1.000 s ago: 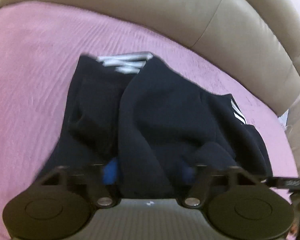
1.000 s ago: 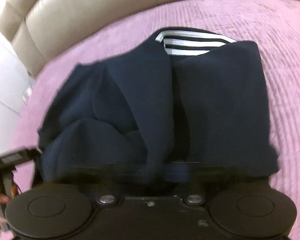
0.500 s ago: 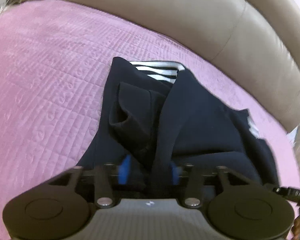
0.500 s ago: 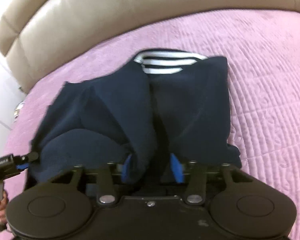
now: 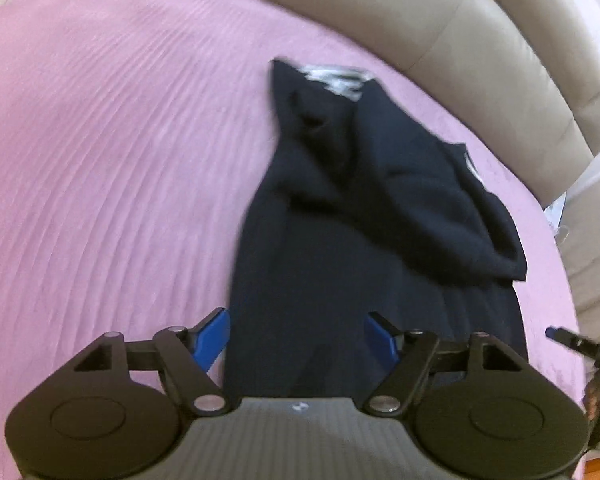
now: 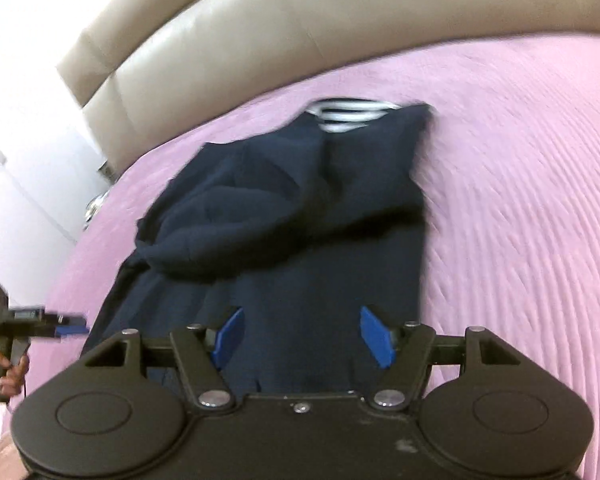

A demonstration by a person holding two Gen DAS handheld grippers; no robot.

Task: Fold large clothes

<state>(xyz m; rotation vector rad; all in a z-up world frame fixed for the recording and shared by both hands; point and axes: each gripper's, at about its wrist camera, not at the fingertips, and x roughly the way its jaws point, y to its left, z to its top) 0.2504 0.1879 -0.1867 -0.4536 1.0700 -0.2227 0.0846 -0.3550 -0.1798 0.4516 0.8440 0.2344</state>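
Where quilt (image 5: 100, 160) stretches bare, dark garment's (image 5: 340, 220) left edge.

Soft, even indoor light fills both wrist views, with no hard shadows. The quilted pink bedspread (image 5: 100, 168) smears into streaks from motion blur, and the edges of the dark navy garment (image 6: 300, 216) are fuzzy. The beige leather headboard (image 6: 300, 32) carries a mild sheen. The white wall (image 6: 24, 112) is overexposed. Fisheye distortion bends the edges and darkens the corners.
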